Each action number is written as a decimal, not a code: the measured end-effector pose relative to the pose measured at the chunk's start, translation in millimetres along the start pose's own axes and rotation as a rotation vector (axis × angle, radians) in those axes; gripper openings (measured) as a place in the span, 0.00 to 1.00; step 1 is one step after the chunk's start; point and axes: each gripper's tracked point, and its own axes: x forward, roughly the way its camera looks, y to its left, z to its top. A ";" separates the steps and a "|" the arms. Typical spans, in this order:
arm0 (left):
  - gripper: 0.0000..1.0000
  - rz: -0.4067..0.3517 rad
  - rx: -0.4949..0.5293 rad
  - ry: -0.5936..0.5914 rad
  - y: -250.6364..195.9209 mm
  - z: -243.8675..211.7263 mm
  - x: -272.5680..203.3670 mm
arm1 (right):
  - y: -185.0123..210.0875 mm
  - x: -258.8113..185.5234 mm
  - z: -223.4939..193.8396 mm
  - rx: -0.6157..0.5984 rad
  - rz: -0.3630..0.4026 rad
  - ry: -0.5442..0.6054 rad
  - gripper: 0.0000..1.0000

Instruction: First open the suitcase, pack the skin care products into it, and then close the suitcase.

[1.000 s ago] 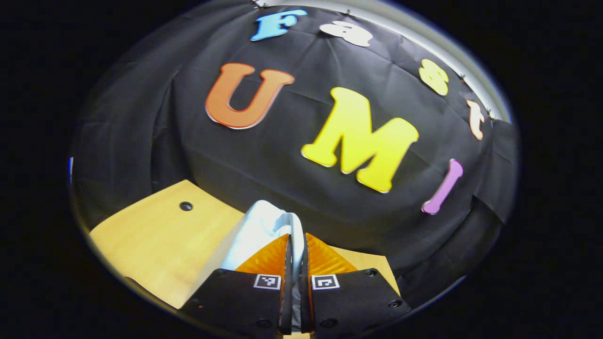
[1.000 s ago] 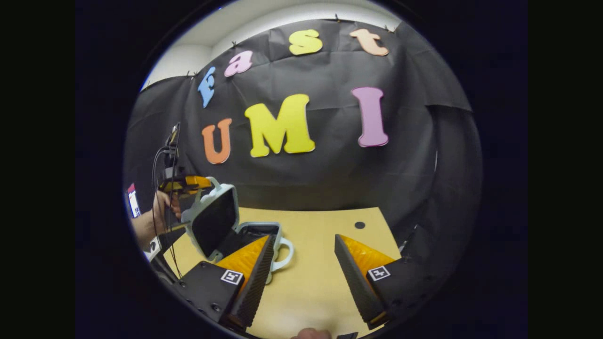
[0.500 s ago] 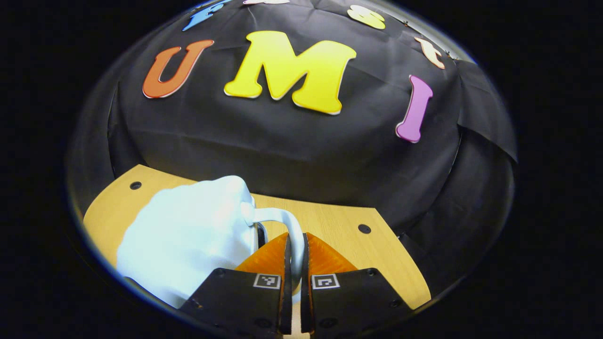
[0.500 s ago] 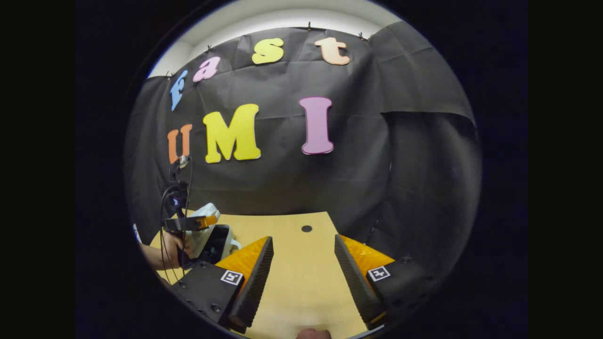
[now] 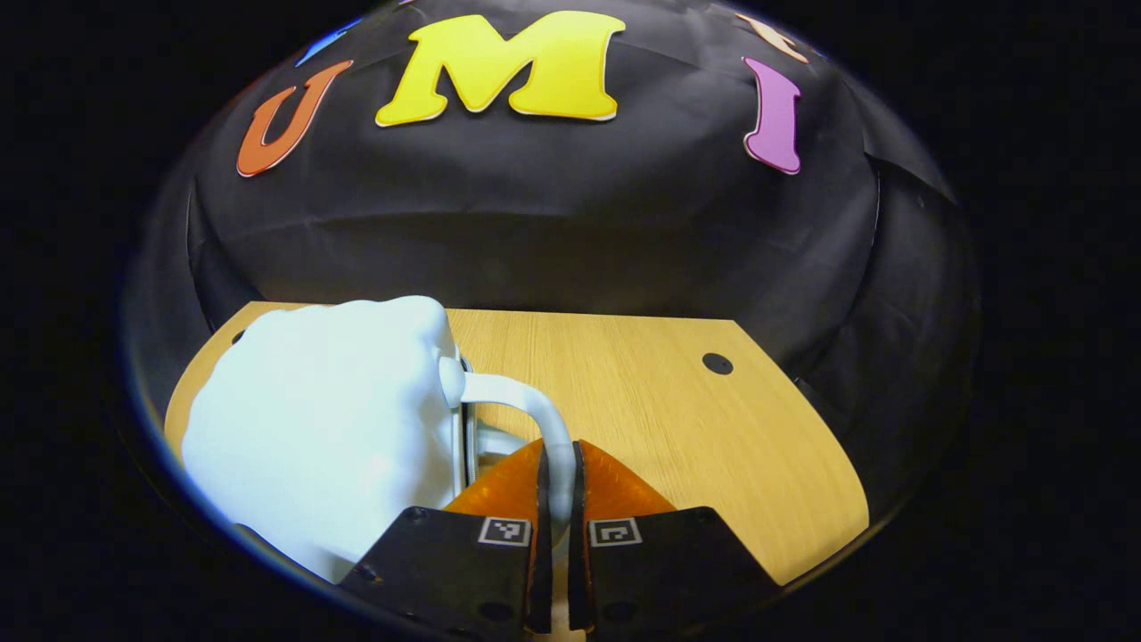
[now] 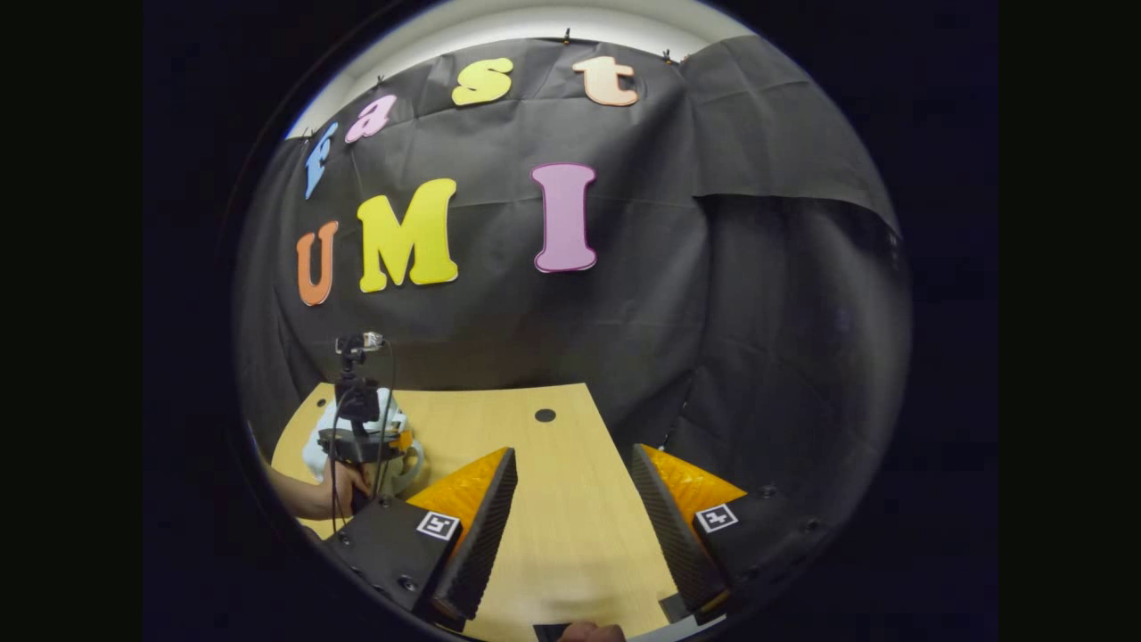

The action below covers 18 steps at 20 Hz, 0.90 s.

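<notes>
In the left gripper view the pale blue suitcase [image 5: 312, 428] lies on the wooden table [image 5: 677, 419] at the left, its lid down on the base with a narrow dark seam between them. A curved white handle [image 5: 526, 406] arches from the lid, and my left gripper [image 5: 554, 468] is shut on it. The right gripper view has the suitcase [image 6: 314, 450] small at the far left, the left gripper [image 6: 361, 441] on top of it and a hand [image 6: 334, 486] holding that gripper. My right gripper [image 6: 575, 468] hovers open over bare table, well to the right of the suitcase.
The table [image 6: 553, 544] has a round dark hole [image 6: 545, 415] near its back edge, also seen in the left gripper view as a hole [image 5: 716, 363] at the right. Black cloth hangs behind and right of the table. A fingertip [image 6: 588, 631] shows at the bottom edge.
The left gripper has swung the lid down by its handle, from standing open to lying on the base. The right gripper stayed open and drifted to the right, away from the suitcase.
</notes>
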 end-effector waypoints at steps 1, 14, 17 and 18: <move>0.11 0.012 0.011 0.008 -2.0 -3.7 1.8 | -1.1 0.8 -0.3 -0.003 0.000 0.001 0.77; 0.41 0.074 0.139 0.069 -14.0 -25.1 8.5 | -9.0 0.7 1.1 -0.004 -0.016 -0.010 0.77; 0.67 0.042 0.142 0.006 -23.6 -5.4 -11.6 | 7.6 4.2 7.9 -0.003 0.018 -0.031 0.77; 0.81 0.035 0.142 -0.013 -23.4 2.6 -24.8 | 14.9 6.7 9.7 -0.001 0.034 -0.040 0.77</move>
